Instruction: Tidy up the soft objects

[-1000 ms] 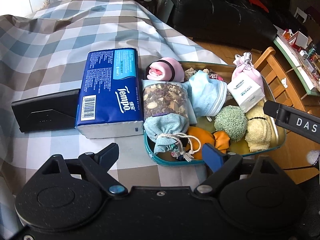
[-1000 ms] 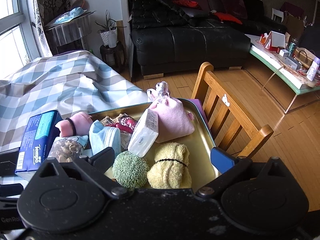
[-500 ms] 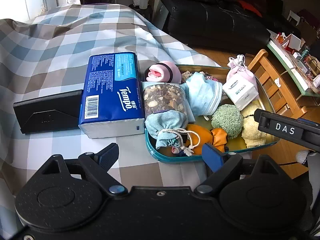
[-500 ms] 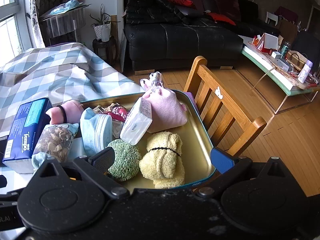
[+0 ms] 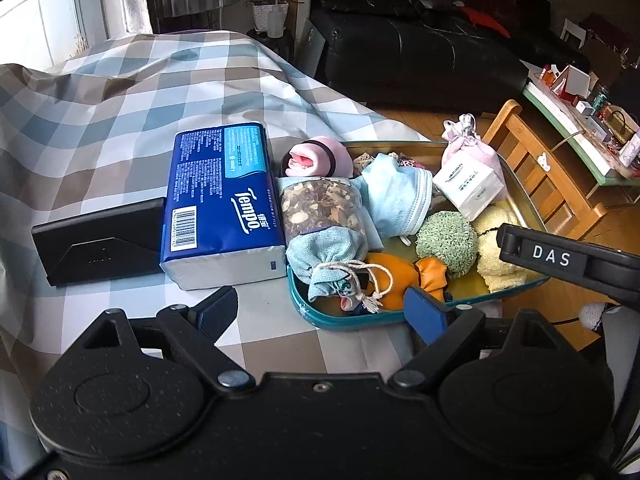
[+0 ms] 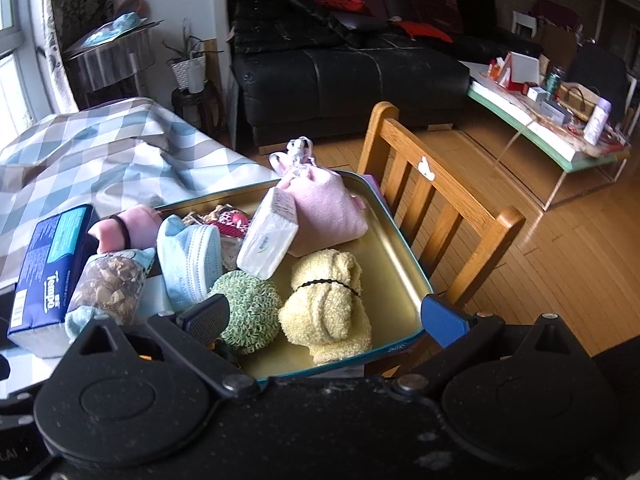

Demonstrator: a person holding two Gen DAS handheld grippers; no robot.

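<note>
left tongs (image 5: pixel 320 308): apart, empty | right tongs (image 6: pixel 326 316): apart, empty | yellow towel roll (image 6: pixel 326 304), lower centre: probably soft, light; grip beside black band

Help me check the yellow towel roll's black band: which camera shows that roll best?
The right wrist view: the yellow towel roll lies whole and near, band plain. In the left wrist view the right gripper's arm hides much of it.

Both grippers are matte black plastic with round hubs and silver screws. The left gripper (image 5: pixel 320 306) and right gripper (image 6: pixel 326 316) each pair a black ribbed finger with a blue one. White "DAS" lettering marks the right gripper's side.
</note>
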